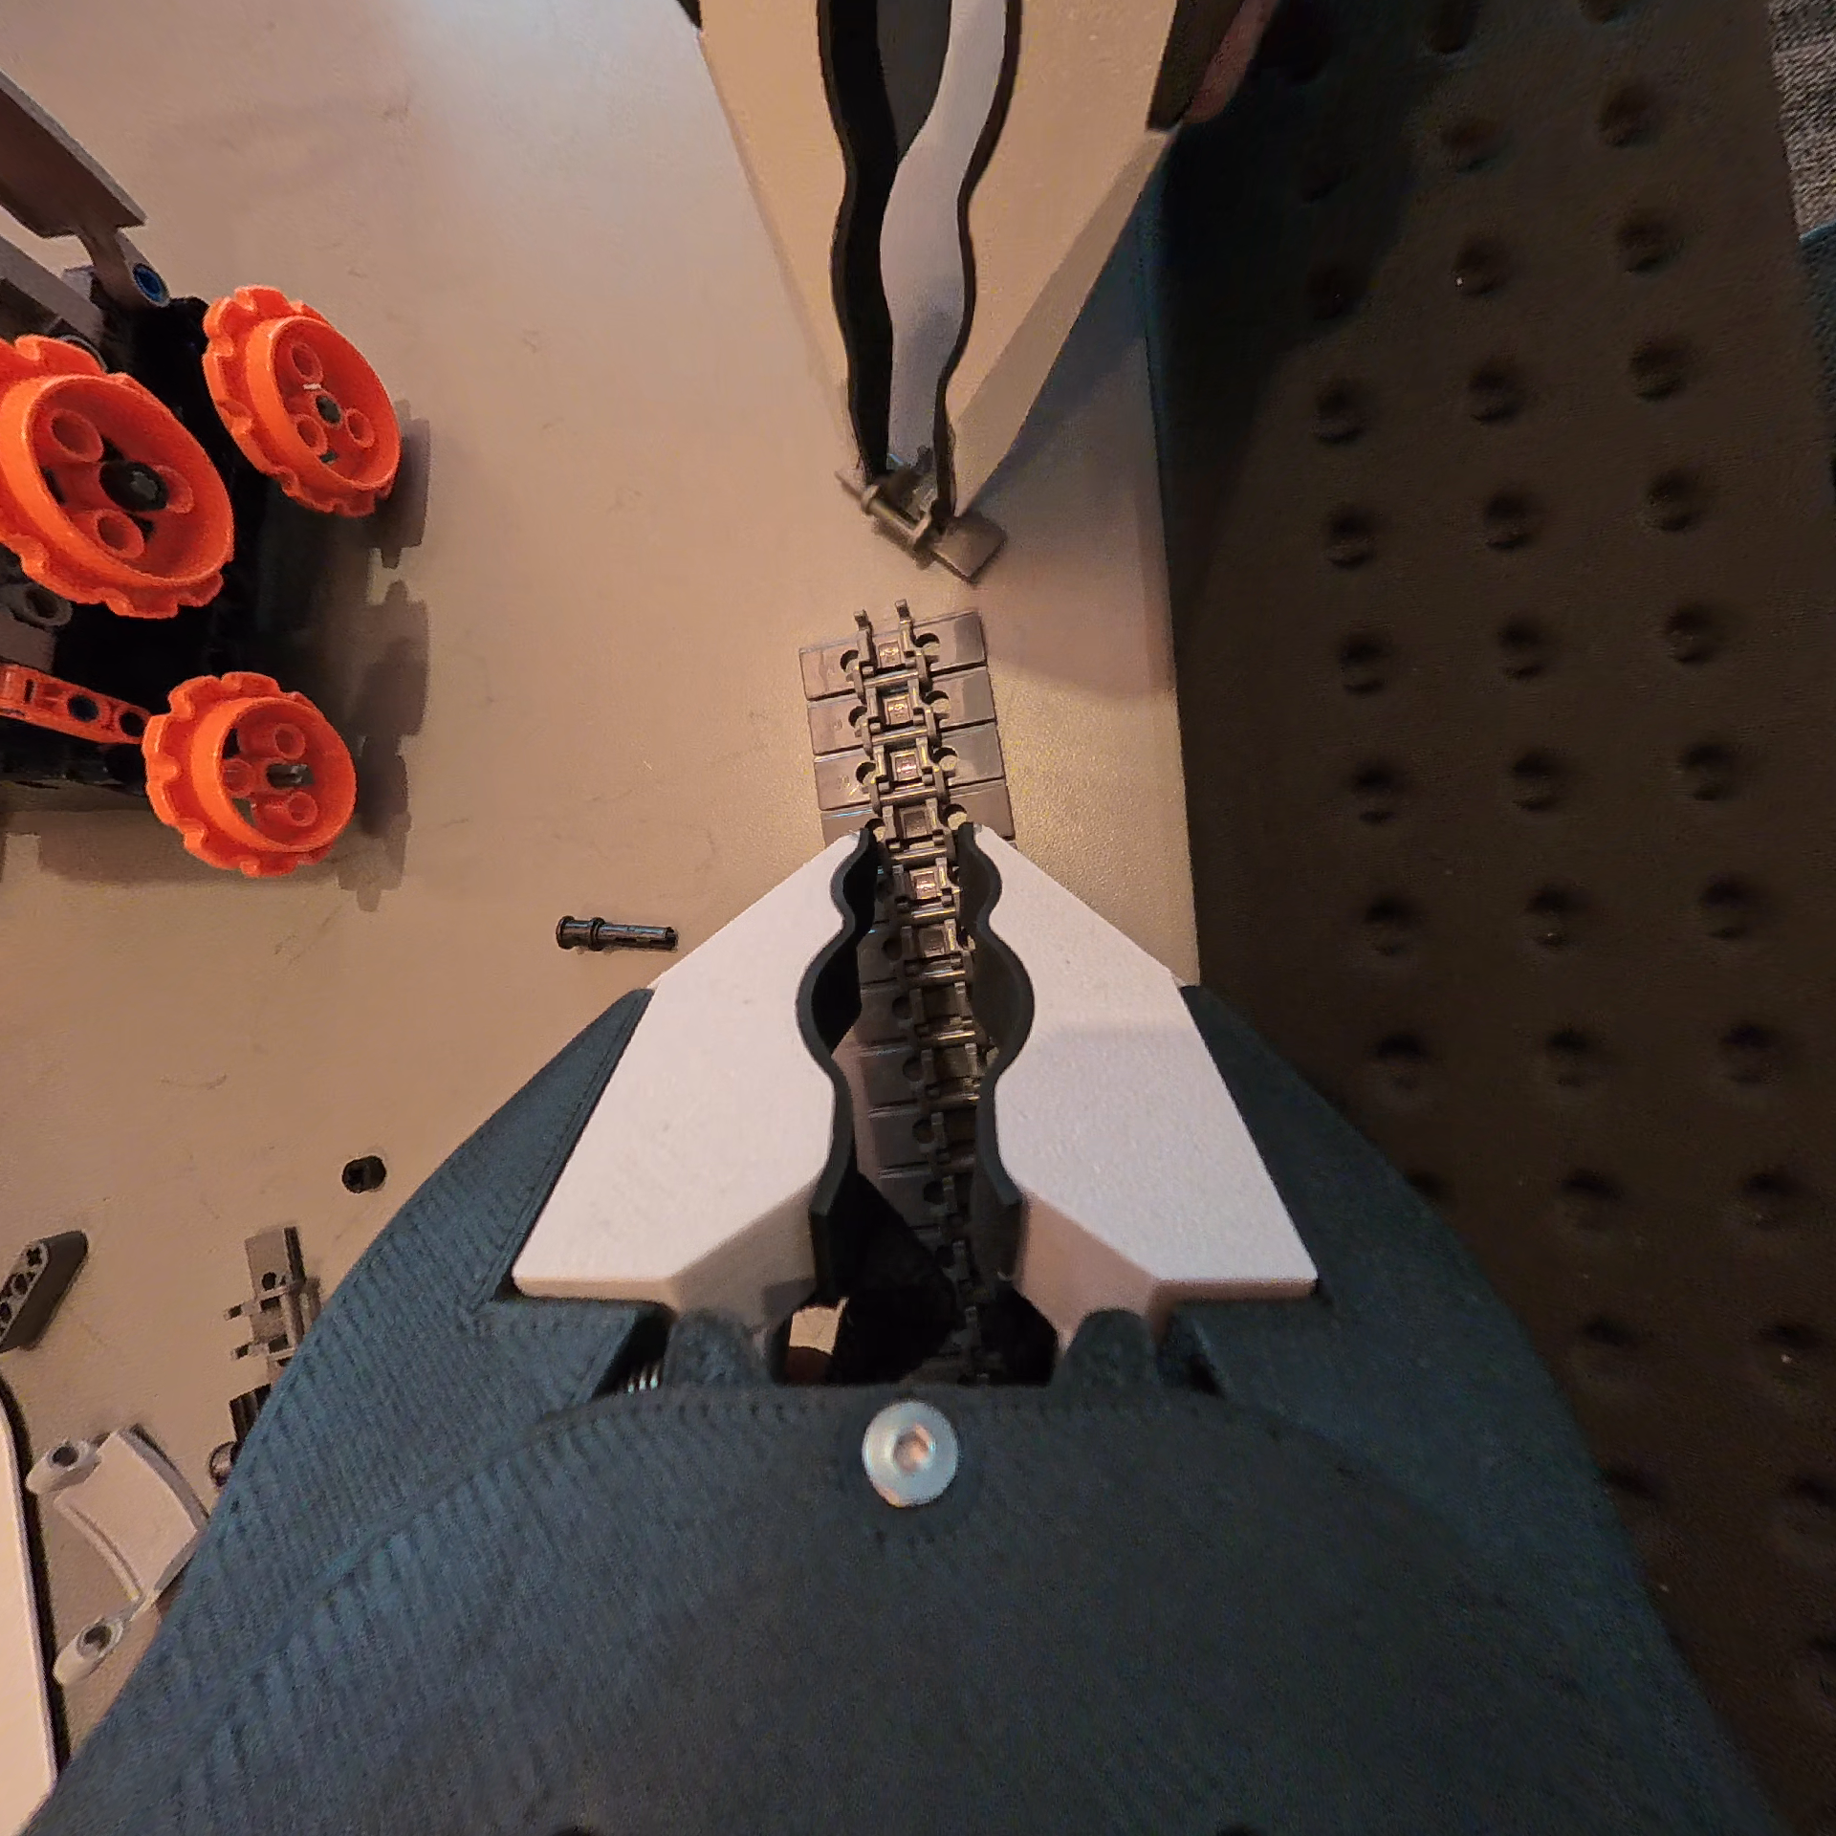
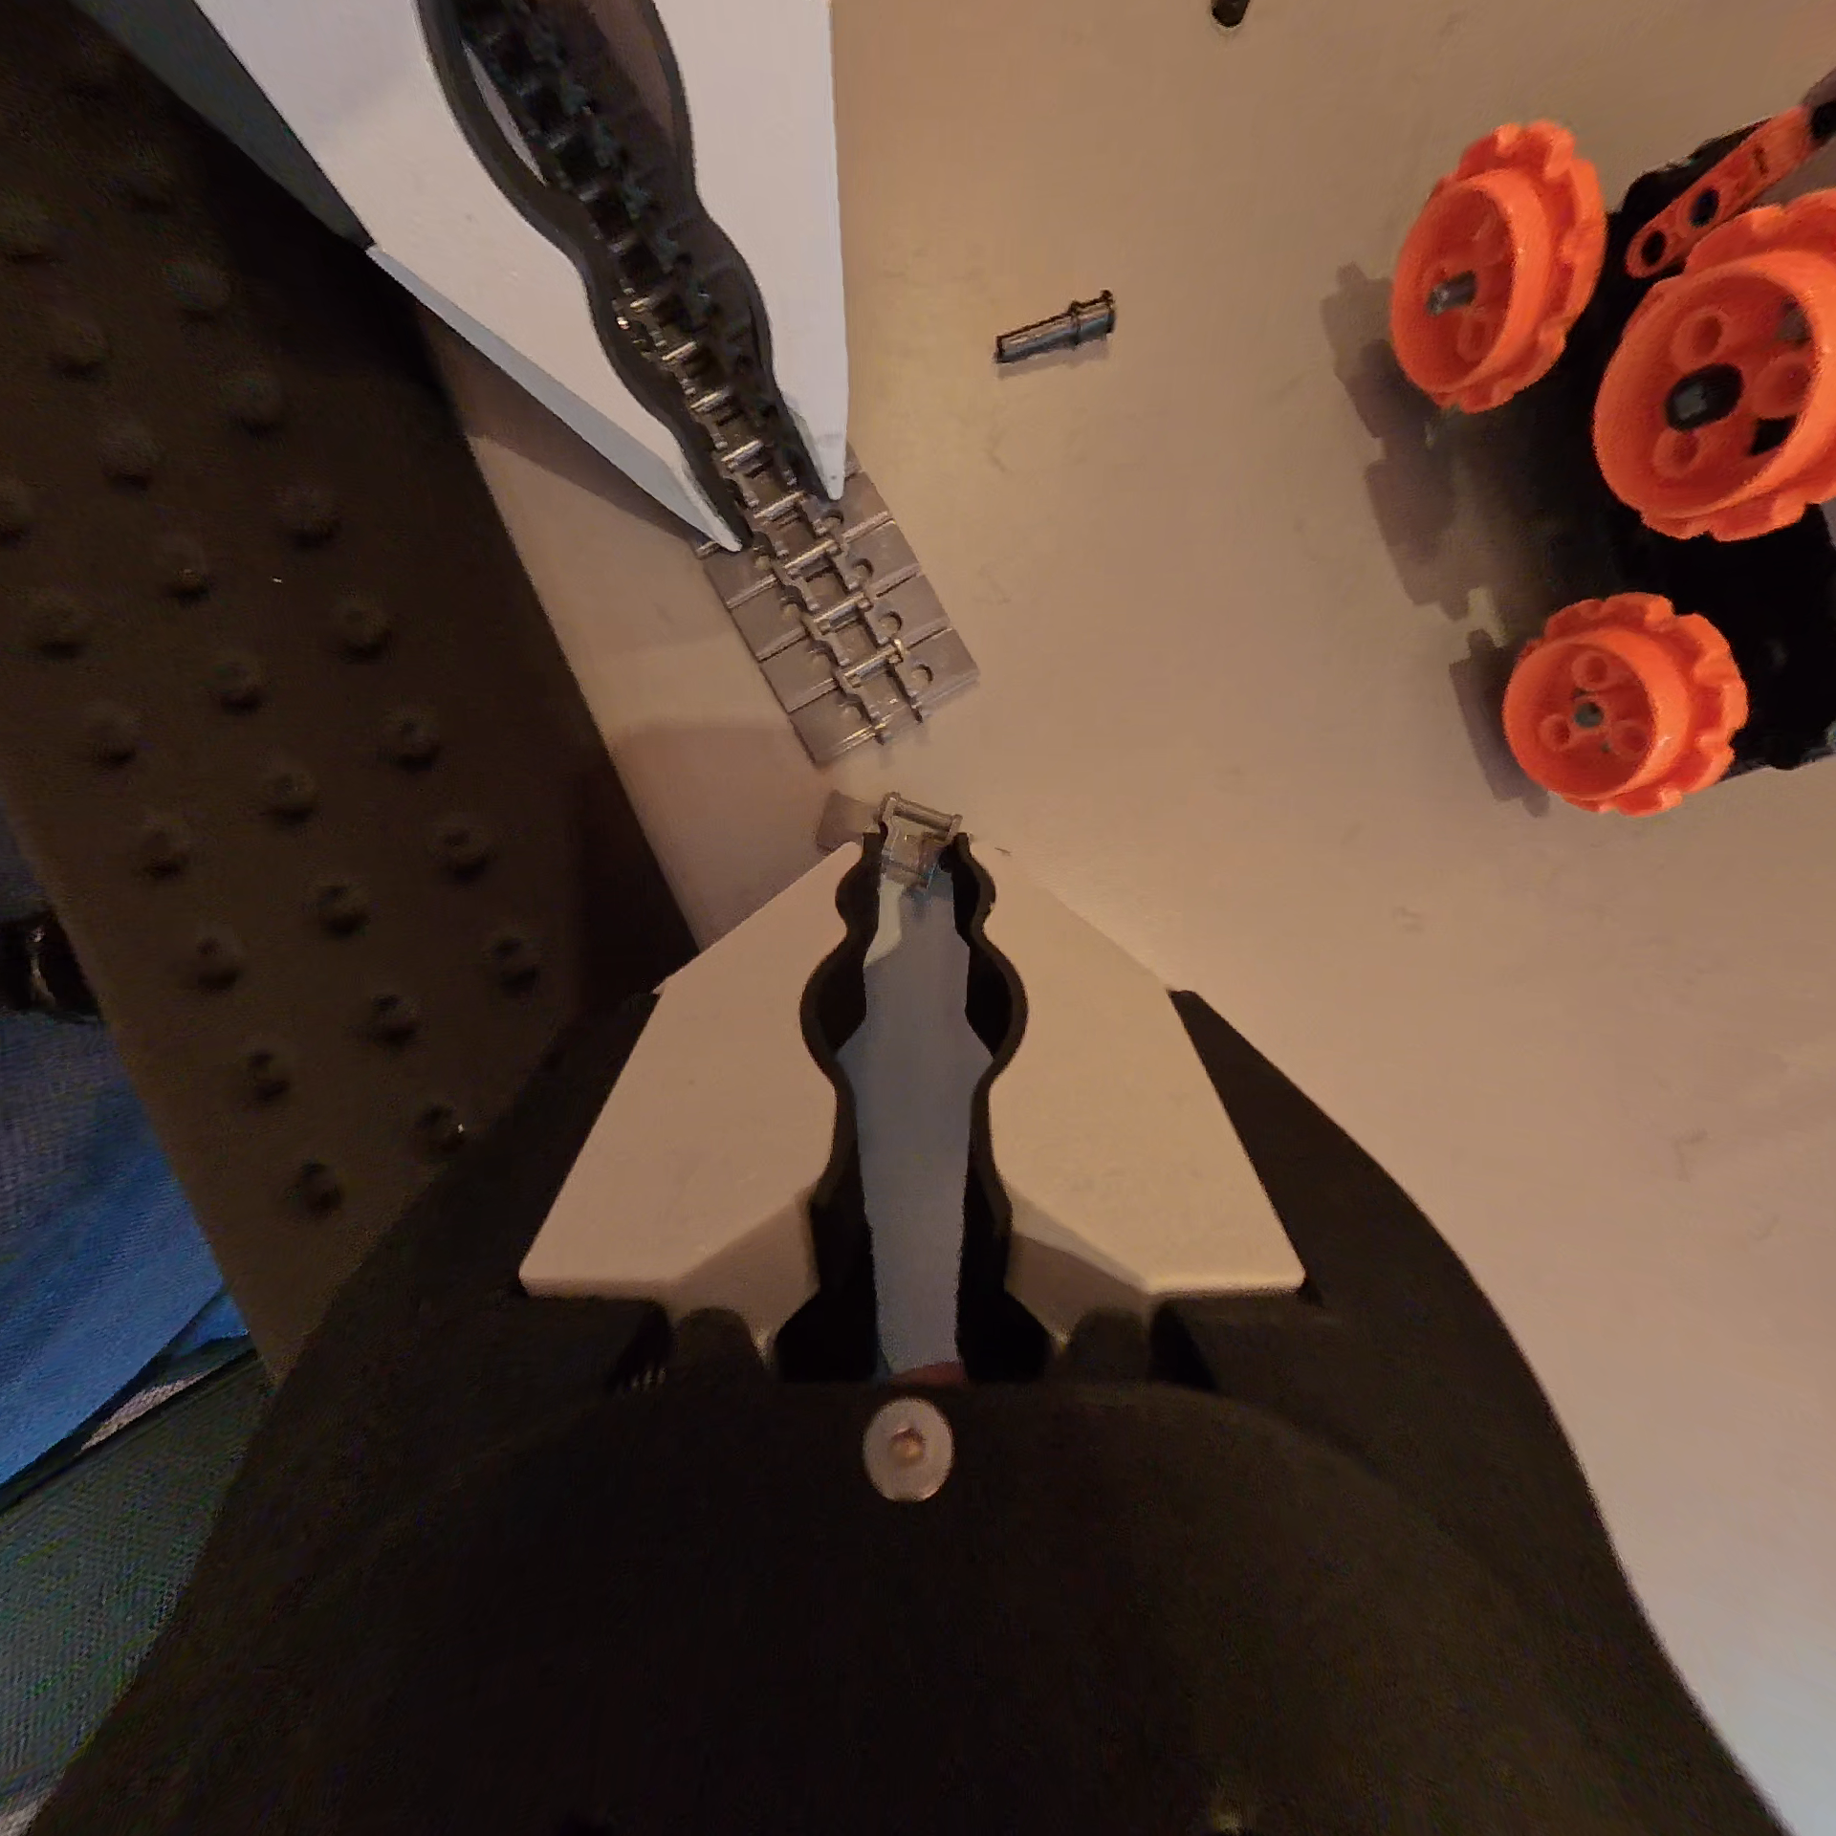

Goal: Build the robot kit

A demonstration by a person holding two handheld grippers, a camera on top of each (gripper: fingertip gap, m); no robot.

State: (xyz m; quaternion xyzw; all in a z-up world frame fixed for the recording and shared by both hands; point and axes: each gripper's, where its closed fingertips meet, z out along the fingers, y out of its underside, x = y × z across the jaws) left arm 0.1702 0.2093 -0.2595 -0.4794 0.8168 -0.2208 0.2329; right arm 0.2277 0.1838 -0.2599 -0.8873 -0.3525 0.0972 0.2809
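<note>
My left gripper (image 1: 916,835) is shut on a dark grey toy track chain (image 1: 906,725) that lies flat on the beige table; its free end reaches out past the fingertips. My right gripper (image 2: 912,852) is shut on a single grey track link (image 2: 916,830), held at the fingertips just short of the chain's free end (image 2: 854,636). In the left wrist view the right gripper (image 1: 909,477) comes in from the top with the single link (image 1: 929,522). In the right wrist view the left gripper (image 2: 775,507) shows at the upper left, closed on the chain.
A black toy vehicle with three orange wheels (image 1: 298,397) (image 2: 1709,397) stands on the table. A small black pin (image 1: 616,934) (image 2: 1058,328) lies between it and the chain. Loose grey parts (image 1: 268,1301) lie at lower left. A dark studded mat (image 1: 1540,695) (image 2: 248,646) borders the table edge. Left tips to right tips: about 7 cm. The small black pin (image 2: 1058,328) is about 6 cm from my left fingertips. It is also in sight in the left wrist view (image 1: 615,926).
</note>
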